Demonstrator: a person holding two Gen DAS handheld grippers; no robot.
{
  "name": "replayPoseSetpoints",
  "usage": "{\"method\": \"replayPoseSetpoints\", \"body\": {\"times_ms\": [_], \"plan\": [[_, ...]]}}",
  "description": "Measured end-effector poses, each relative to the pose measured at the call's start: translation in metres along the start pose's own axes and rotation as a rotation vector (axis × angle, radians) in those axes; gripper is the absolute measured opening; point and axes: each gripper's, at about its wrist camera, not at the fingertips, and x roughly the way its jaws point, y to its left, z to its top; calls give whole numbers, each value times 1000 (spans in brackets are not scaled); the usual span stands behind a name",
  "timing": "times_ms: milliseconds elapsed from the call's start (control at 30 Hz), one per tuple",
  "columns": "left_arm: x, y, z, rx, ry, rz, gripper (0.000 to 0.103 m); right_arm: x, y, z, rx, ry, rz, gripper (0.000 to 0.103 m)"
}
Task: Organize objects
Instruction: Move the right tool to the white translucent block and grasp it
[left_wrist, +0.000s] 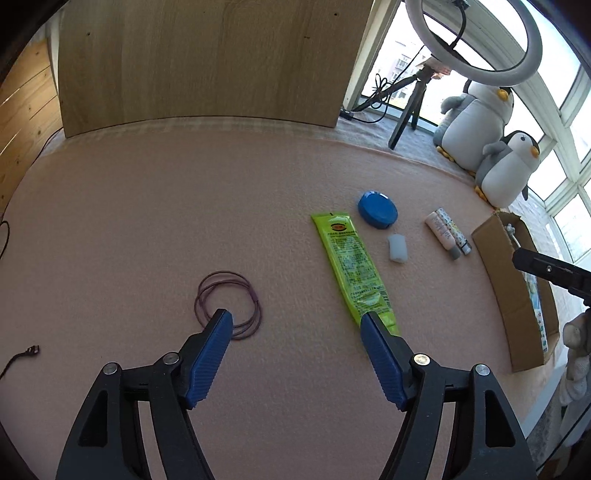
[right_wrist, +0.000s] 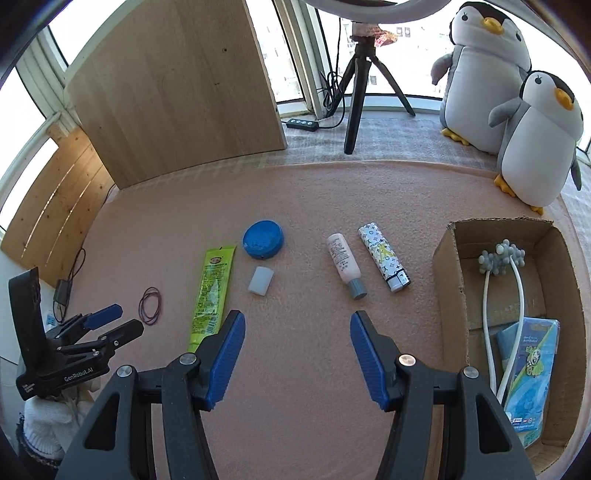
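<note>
On the pink felt mat lies a row of small things: a coil of thin purple bands at the left, a green tube lying lengthwise beside it, a blue round tin just beyond the tube's far end, a small white cap near the tin, then a pink bottle with a grey cap and a patterned tube side by side but apart. At the right edge of the mat sits an open cardboard box; inside it are a white-handled item with a grey knobbed head and a blue packet. The right gripper hovers over the near part of the mat with its fingers spread wide and nothing between them, the bottle just beyond its right finger. The left gripper is also spread wide and empty; in its own view the left fingertip overlaps the bands and the right fingertip overlaps the near end of the green tube. A wooden board stands at the far left, a tripod behind the mat, and two plush penguins at the far right by the windows.
</note>
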Motion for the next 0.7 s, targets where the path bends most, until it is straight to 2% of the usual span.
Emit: {"method": "replayPoseSetpoints", "body": {"times_ms": [333,700], "plan": [[43,36,15,-31,88,80,78,71,19,33,47,125,45,55],[60,42,14,-27,114,100,78,120,38,40,-32,190,-24,55]]}}
